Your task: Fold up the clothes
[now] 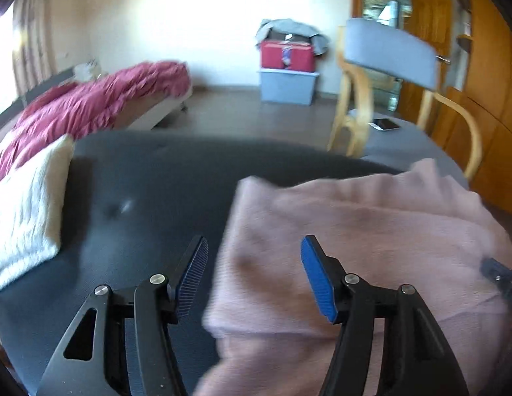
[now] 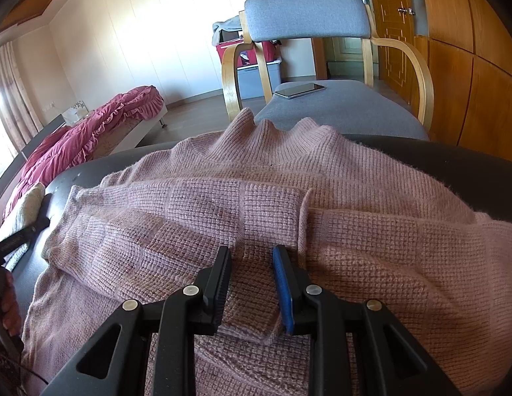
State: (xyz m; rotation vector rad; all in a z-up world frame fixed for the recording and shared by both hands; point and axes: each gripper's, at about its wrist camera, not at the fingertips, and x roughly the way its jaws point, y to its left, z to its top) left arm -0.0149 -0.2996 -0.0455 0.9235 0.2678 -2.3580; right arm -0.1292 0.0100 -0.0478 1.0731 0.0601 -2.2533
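Two tongs: my left gripper (image 1: 254, 275) gapes empty; my right gripper (image 2: 251, 288) pinches sweater (image 2: 256, 198)
Sweater: neck at twelve o'clock

Both wrist cameras looked down their claws from close above the pink sweater (image 2: 256, 198), the left one from its left edge, and both faced across the room toward the grey-backed chair (image 1: 391, 52).

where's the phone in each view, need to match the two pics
Left wrist view: the phone is small, right of centre in the upper half, lying on the grey seat behind the pink sweater.
Right wrist view: the phone is above centre, on the same seat.
Shared landmark: the grey-backed wooden chair.
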